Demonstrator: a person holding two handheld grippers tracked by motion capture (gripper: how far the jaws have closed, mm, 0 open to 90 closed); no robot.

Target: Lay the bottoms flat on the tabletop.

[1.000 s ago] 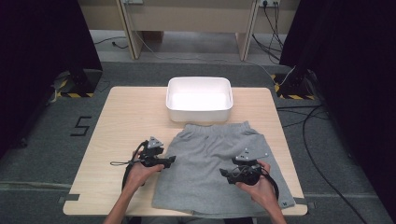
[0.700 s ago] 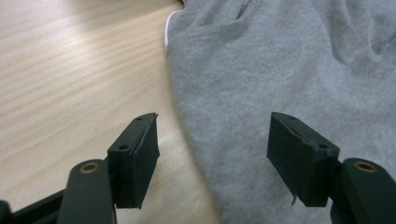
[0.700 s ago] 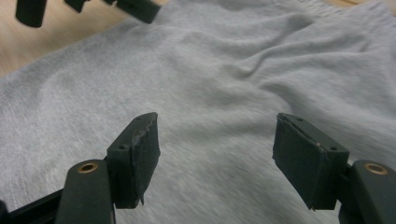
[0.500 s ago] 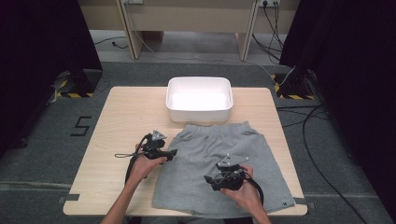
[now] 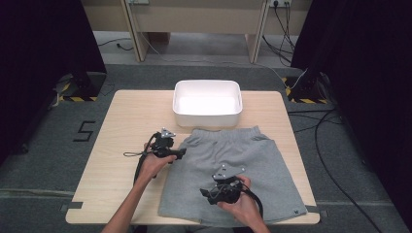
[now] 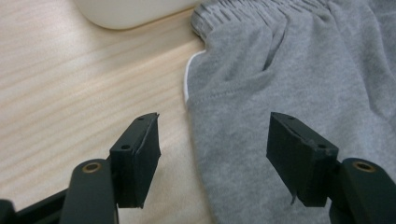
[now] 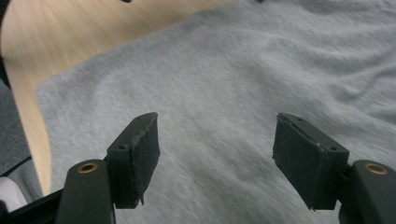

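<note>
- The grey shorts (image 5: pixel 233 177) are spread flat on the near right part of the table (image 5: pixel 131 121), waistband towards the white tub (image 5: pixel 207 103) and just short of it.
- The left tongs (image 6: pixel 212 154) are held spread at the shorts' left side seam, one jaw over bare wood and one over cloth; nothing is pinched.
- The right tongs (image 7: pixel 217 156) are held spread above the lower leg, also holding nothing.
- If the left tongs are closed too high, only air is likely to be caught; too low, and the wood may be scraped.
- A single layer may be pinched, so the shorts could open and sag when lifted.
- Uneven pulling by the two hands could bunch the cloth or drag it off the near edge.
</note>
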